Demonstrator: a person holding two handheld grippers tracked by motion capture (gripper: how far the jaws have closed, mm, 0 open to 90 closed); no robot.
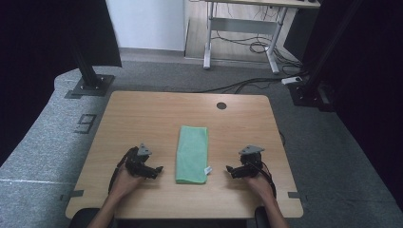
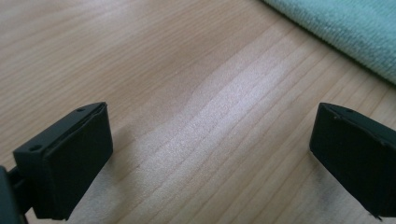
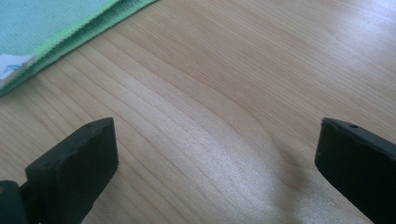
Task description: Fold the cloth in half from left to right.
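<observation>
One folded green microfibre cloth (image 1: 192,154) lies flat mid-desk (image 1: 142,114), long axis running from the person's edge toward the far edge. Small white label (image 1: 207,170) sticks out at its near right corner; print too small to read. Left tool (image 1: 156,170) sits just left of the cloth, jaws spread, nothing between. Right tool (image 1: 230,170) just right of it, jaws spread too, over bare wood.

Overhead view; gripper views near table (image 1: 142,114)
</observation>
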